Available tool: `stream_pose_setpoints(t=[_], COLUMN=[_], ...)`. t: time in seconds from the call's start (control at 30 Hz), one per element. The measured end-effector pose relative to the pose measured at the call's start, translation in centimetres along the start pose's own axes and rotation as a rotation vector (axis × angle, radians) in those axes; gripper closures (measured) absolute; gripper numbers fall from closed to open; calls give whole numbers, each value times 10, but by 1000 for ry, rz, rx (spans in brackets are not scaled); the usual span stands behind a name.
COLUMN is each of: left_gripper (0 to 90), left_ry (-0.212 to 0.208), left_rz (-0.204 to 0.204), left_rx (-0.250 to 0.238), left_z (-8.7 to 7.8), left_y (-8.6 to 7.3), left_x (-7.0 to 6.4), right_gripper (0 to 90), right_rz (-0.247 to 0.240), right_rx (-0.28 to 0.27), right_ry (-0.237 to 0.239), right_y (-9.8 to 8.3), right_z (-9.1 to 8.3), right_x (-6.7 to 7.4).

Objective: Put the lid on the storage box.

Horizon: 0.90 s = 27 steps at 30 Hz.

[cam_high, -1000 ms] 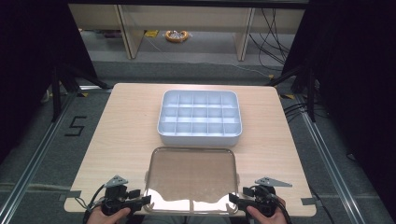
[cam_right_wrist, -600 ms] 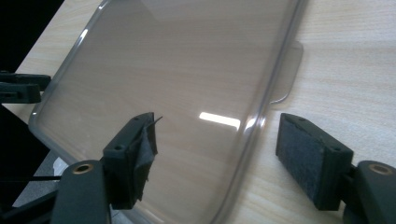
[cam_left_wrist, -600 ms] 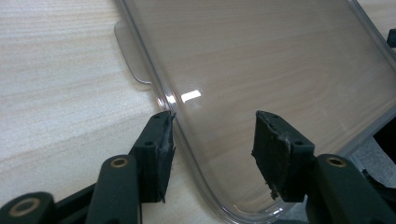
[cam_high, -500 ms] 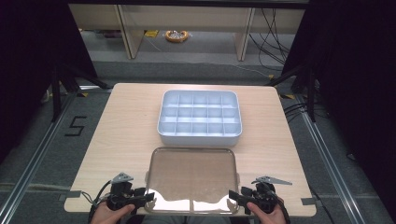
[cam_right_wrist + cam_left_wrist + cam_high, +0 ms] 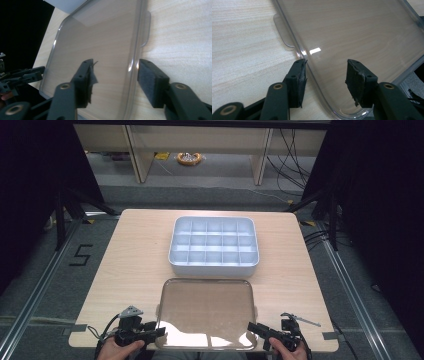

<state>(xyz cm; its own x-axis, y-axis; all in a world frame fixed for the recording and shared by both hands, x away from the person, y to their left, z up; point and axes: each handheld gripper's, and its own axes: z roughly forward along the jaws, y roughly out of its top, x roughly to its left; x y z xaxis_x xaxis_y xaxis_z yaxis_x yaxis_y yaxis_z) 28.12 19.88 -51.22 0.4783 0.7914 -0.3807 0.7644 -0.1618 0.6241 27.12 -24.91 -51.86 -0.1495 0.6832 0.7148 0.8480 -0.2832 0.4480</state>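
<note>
A clear plastic lid (image 5: 207, 312) lies flat on the table in front of a white compartment box (image 5: 214, 245). My left gripper (image 5: 159, 333) sits at the lid's near left corner. In the left gripper view its jaws (image 5: 325, 72) straddle the lid's rim (image 5: 352, 32), one pad over the bare wood and one over the plastic. They have just been closing and do not press it. My right gripper (image 5: 254, 327) sits at the near right corner. Its jaws (image 5: 116, 72) straddle the lid's right rim (image 5: 100, 42); they have just been closing, with a gap still showing.
The wooden table (image 5: 135, 260) has bare room to either side of the box and lid. Small tabs stick out from the lid's sides (image 5: 282, 32) (image 5: 146, 30). Beyond the table lie a grey floor, cables and dark frames. The left gripper (image 5: 25, 75) shows far off in the right gripper view.
Both grippers stay at the lid's near corners. The right gripper's jaws have drawn closer together around the rim, and the left ones slightly. The lid has not moved.
</note>
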Motion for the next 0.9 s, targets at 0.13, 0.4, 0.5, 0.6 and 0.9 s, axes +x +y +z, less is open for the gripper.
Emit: stream_pose_setpoints(t=[0.13,0.4,0.5,0.6,0.9], left_gripper=[496,497,494,476,382], left_ry=[8,-4,-6,-26,-15], left_rz=[22,-5,11,5,-47], left_rx=[-14,-14,-4,0,-16], left_z=[1,0,-1,-1,-2], left_y=[0,-1,-2,-1,0], left_x=[2,-2,0,1,3], right_gripper=[579,685,688,683,679], right_rz=[0,-39,-83,-175,-388], right_rx=[9,14,5,-12,-67], right_ry=[19,50,78,92,121], right_y=[-1,-1,1,0,2], right_z=[-1,-4,-7,-13,-24], right_x=[-4,-4,0,3,27])
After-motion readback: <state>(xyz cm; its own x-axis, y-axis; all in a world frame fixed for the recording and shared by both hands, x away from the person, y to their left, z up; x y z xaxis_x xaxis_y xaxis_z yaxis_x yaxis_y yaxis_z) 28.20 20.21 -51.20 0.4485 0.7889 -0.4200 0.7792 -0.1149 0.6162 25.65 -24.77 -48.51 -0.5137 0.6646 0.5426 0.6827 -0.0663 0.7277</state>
